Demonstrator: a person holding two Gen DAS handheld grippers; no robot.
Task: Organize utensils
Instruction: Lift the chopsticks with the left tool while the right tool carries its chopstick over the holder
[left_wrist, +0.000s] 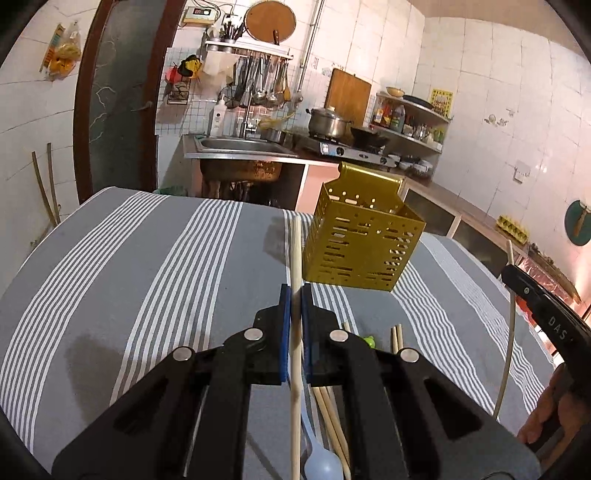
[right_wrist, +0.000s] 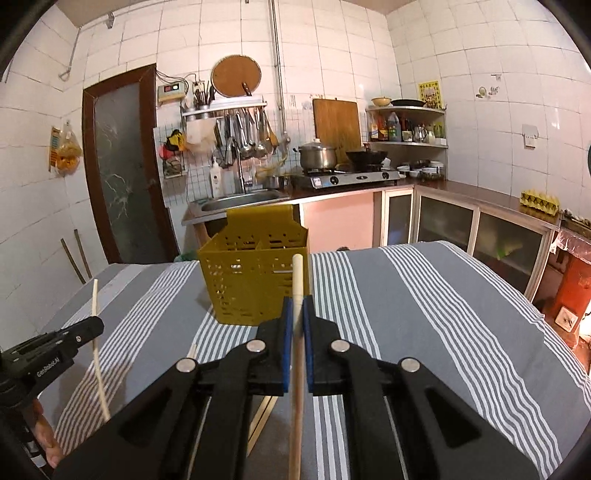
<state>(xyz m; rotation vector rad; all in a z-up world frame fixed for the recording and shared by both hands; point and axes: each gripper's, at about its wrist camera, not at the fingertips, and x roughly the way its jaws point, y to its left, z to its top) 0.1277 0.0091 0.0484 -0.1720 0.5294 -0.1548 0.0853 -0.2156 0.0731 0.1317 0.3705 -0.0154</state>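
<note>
Left gripper (left_wrist: 296, 291) pinches a pale wooden chopstick (left_wrist: 295, 258) between its blue pads (left_wrist: 283, 332); the stick runs straight through the jaws, tip out at 12 o'clock, the rest trailing back under the gripper body. Right gripper (right_wrist: 297, 304) clamps a second wooden chopstick (right_wrist: 297, 280) the same way, tip at 12 o'clock, shaft passing back toward the camera. Both are raised off the desk.

In the left wrist view, below the gripper lie loose chopsticks (left_wrist: 334, 421) on the cloth, with a pale blue plastic spoon (left_wrist: 322, 467) at 6 o'clock and a small green item (left_wrist: 369, 340), mostly hidden, just right of the jaws. The yellow perforated utensil holder (left_wrist: 364, 240) stands at 1 o'clock, just beyond the chopstick tip, apart from it. The other gripper shows at 3 o'clock with its stick, a hand (left_wrist: 546, 417) below it.

In the right wrist view, the utensil holder sits at 11 o'clock, right behind the stick tip; contact cannot be told. The left gripper appears at 9 o'clock holding its stick.

The desk wears a grey striped cloth (right_wrist: 424, 295). Beyond it at 12 o'clock: sink (right_wrist: 240, 197), gas stove (right_wrist: 347, 177) with pot (right_wrist: 317, 155) and wok (right_wrist: 365, 157), and hanging ladles (right_wrist: 243, 136).
</note>
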